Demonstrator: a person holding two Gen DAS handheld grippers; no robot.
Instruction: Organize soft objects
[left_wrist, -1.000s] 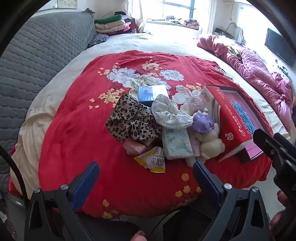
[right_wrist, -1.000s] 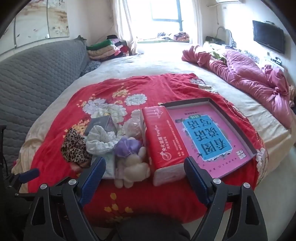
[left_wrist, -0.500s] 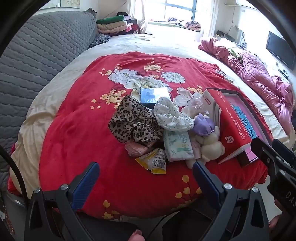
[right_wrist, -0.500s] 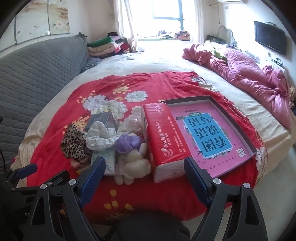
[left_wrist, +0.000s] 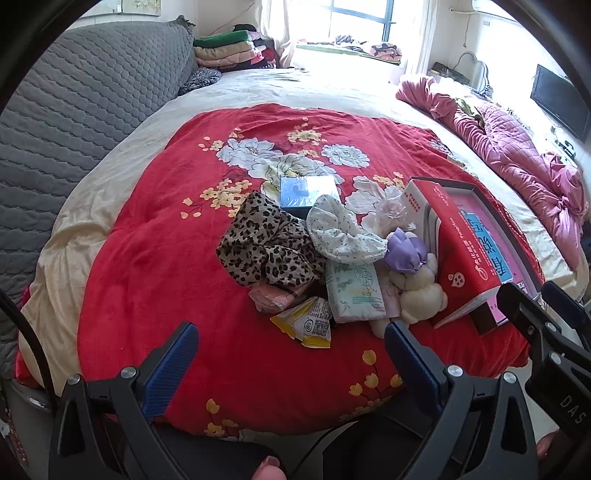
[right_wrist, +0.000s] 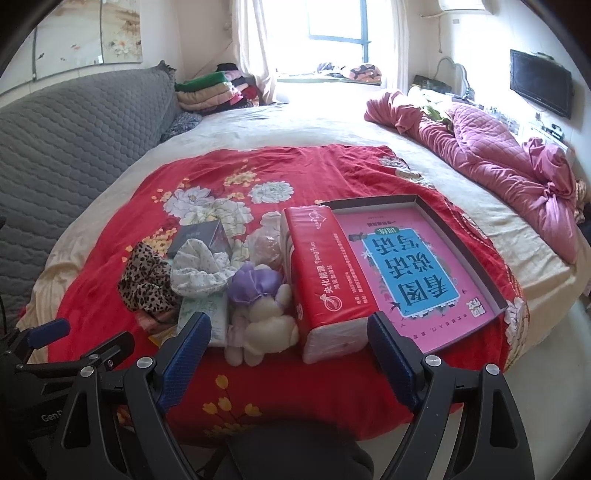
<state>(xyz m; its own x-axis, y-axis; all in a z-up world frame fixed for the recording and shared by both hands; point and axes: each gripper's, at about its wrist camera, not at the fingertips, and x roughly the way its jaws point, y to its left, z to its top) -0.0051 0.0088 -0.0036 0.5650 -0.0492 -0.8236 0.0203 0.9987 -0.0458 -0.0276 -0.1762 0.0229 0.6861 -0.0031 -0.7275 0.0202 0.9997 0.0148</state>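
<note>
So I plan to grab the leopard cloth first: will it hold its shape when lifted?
Probably not. The leopard cloth lies crumpled in folds, so it should droop. It looks light, and it overlaps a pink packet, which may shift.

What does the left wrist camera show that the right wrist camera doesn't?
Only the left wrist view clearly shows the yellow sachet and pink packet in front of the leopard-print cloth. Only the right wrist view shows the whole pink box tray and the wall painting. Both show the plush toy, red tissue pack and red blanket.
</note>
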